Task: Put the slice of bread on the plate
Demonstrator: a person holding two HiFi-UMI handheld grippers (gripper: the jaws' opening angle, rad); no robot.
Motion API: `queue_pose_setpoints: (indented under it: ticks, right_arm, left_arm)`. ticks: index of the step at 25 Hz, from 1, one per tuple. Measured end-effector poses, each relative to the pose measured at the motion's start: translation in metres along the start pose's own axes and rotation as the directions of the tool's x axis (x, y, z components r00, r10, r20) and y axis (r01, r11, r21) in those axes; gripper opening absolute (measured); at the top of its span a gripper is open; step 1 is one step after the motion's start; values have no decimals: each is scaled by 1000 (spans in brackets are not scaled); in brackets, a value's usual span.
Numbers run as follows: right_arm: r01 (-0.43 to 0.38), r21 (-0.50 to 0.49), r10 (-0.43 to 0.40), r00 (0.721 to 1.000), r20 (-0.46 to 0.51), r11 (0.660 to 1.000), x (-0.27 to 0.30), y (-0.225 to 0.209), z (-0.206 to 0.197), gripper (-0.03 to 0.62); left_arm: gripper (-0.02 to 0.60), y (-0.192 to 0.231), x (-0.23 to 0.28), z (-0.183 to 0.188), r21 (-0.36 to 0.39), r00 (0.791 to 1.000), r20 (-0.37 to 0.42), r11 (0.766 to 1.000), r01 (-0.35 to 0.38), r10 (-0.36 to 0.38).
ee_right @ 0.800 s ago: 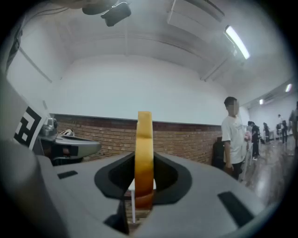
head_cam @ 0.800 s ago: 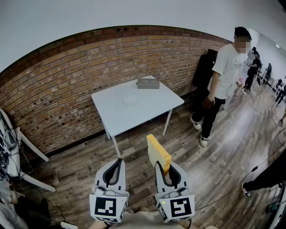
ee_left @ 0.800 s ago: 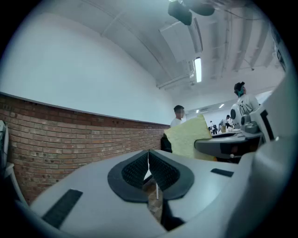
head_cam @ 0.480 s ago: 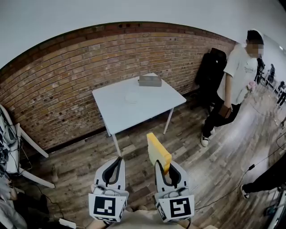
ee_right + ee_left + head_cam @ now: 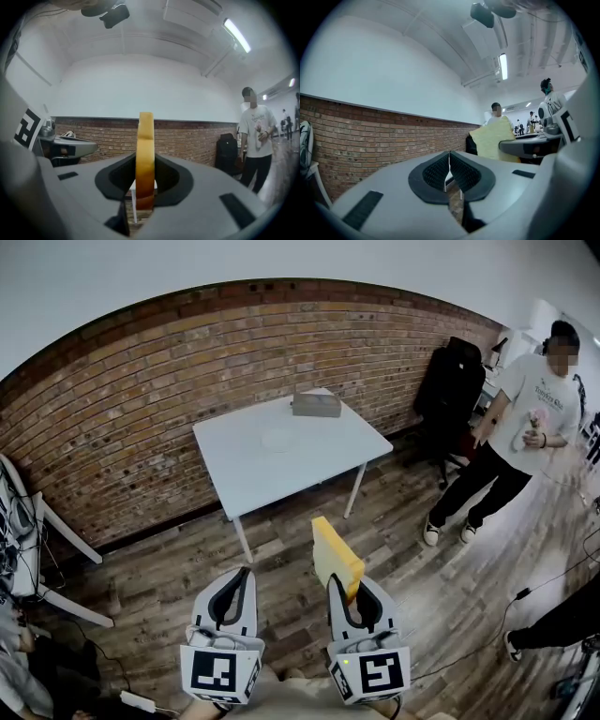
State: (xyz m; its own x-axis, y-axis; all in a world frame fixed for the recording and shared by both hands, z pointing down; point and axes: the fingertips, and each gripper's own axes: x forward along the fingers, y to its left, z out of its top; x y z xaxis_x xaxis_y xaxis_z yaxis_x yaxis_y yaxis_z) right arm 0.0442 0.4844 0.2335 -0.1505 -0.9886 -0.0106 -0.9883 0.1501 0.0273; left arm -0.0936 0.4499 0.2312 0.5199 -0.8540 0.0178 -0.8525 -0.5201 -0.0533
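Bread slice [image 5: 336,557] stands on edge, clamped between the jaws of the right gripper [image 5: 351,594], with its thin edge toward that gripper's camera and its long axis upright. The plate [image 5: 277,441] lies ahead on the white table [image 5: 319,465], well apart from both grippers. The right hand would likely have to carry the slice forward, while the left gripper [image 5: 234,599] alongside has its jaws closed on nothing.

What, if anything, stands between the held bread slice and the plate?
Nothing visible. Open floor leads from the bread slice in the right gripper to the white table; the grey box sits behind the plate.
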Motion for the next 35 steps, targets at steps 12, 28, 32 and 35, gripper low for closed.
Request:
queue_pose_setpoints:
  ticks: [12,28,32,35]
  right_arm:
    - [11,-16,-12,1000,-17,1000,16,-22,-4,94]
    - [41,-48,-43,998,-45,998,98,-34,-12,94]
    - [30,-55,-32,999,-38,998,136,-32,-2,94]
    - [28,-55,-31,999,-38,998,167,-28,1,94]
  left_arm:
    - [14,-1,26,-4,-8,1000,-11,1000,-5,5]
    - [14,41,107,-14,-53,999,7,998,41,-41]
    - [14,61,136,-8,-56,999,12,997,51,-50]
    - [14,82,161,-8,-58,998,8,996,63,-63]
